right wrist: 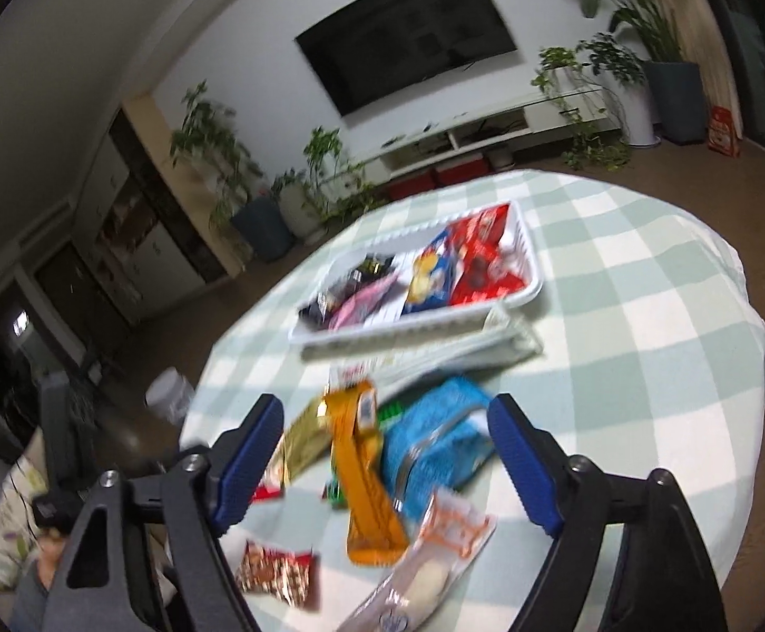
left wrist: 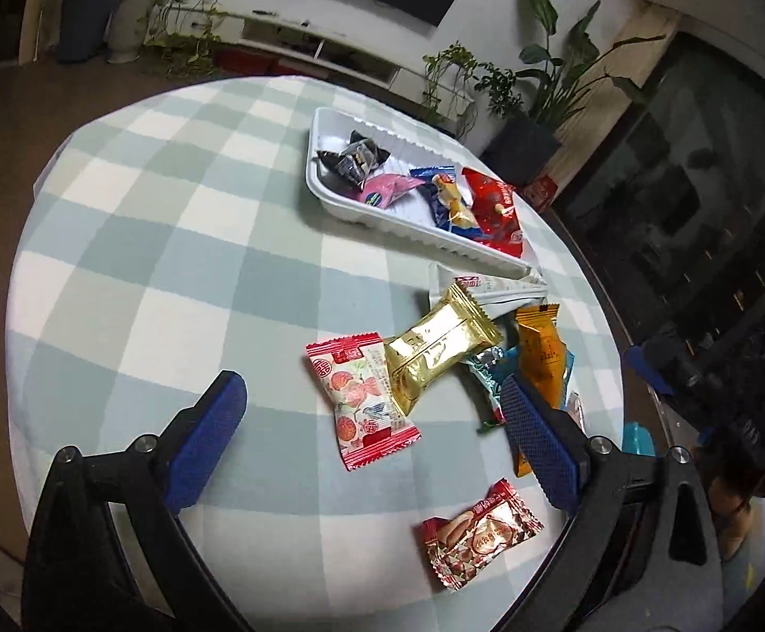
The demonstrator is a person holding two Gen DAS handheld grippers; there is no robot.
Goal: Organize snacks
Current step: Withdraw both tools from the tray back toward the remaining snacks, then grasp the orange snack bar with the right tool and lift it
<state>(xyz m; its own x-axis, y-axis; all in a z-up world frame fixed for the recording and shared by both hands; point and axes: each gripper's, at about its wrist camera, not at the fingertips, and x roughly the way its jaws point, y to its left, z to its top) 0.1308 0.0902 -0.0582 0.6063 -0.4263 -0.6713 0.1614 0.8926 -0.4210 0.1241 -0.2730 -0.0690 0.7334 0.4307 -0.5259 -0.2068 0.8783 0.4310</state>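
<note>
A white tray (left wrist: 330, 195) on the checked tablecloth holds black, pink, blue and red snack packets. In front of it lies a loose pile: a gold packet (left wrist: 438, 347), a red-and-white packet (left wrist: 361, 400), an orange packet (left wrist: 540, 353) and a long white packet (left wrist: 488, 284). A red nut packet (left wrist: 480, 532) lies nearest. My left gripper (left wrist: 374, 421) is open above the pile, nothing between its blue pads. In the right wrist view, my right gripper (right wrist: 385, 432) is open over the orange packet (right wrist: 364, 474) and a blue packet (right wrist: 435, 437). The tray (right wrist: 532, 284) lies beyond.
The round table (left wrist: 145, 242) drops off to brown floor on all sides. A pale sausage-shaped packet (right wrist: 430, 569) and the red nut packet (right wrist: 277, 571) lie near the table's front edge. Potted plants, a low white cabinet and a wall television stand behind.
</note>
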